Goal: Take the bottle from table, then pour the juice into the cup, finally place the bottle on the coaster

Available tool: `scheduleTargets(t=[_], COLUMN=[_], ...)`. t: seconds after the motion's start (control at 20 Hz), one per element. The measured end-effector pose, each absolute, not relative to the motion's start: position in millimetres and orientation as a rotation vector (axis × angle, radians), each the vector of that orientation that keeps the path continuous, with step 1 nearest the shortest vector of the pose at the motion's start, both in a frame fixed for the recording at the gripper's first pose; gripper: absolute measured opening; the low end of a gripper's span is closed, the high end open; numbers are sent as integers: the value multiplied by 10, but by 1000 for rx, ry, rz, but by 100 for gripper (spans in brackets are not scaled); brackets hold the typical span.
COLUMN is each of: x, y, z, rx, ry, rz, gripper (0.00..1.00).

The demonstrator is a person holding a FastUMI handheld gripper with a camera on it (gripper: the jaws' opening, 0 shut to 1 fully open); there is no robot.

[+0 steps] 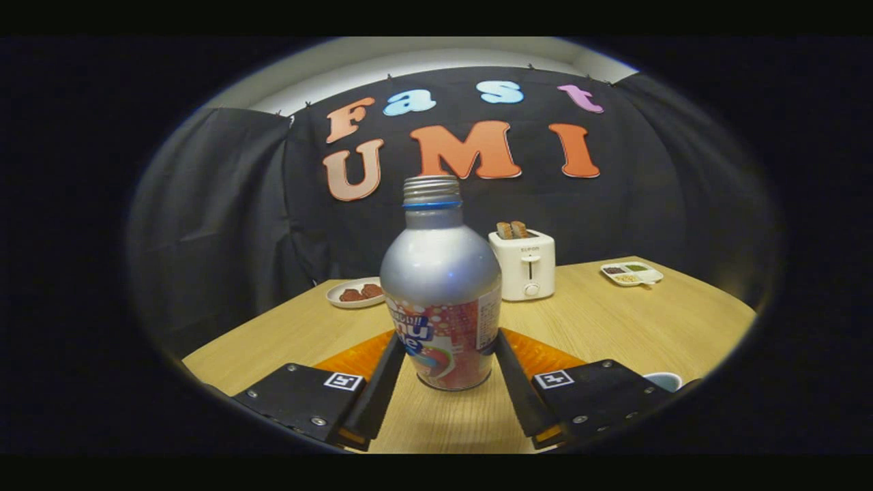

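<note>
Fingers of my gripper (pixel 442 354) close on the bottle (pixel 441 293) from both sides: the left finger (pixel 378 392) presses against the lower label on one side and the right finger (pixel 522 389) against the other, so I am grasping the bottle low on its body. Bottle stands upright between them, silver with a red and blue printed label around its lower half, a blue ring under its threaded neck, and no cap on. Its base looks to be on the wooden bench (pixel 614 327), though I cannot tell whether it is just touching or slightly off it. An orange coaster (pixel 545 354) lies on the bench right behind the bottle, showing on either side of it past the fingers. A cup (pixel 663 380) peeks out beside the right finger's body, mostly hidden. Farther back on the bench I see a white toaster (pixel 524 264) with two slices of bread in its slots, a plate of brown food (pixel 356 292) off to the left, and a small divided tray (pixel 631 273) off to the right, all well apart from the bottle.
</note>
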State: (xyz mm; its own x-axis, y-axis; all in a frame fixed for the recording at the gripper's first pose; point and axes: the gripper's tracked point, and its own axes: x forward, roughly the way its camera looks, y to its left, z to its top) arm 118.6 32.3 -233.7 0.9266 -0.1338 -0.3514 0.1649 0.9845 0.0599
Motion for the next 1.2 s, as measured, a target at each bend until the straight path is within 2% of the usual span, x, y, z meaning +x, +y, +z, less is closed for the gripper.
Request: scheduleTargets(t=[0.55, 1.0, 1.2], x=[1586, 1645, 1575], y=[353, 325, 319], z=[-2907, -3007, -2986], rx=[70, 45, 23], ry=[466, 475, 472], rz=[-142, -151, -150], gripper=[76, 76, 80])
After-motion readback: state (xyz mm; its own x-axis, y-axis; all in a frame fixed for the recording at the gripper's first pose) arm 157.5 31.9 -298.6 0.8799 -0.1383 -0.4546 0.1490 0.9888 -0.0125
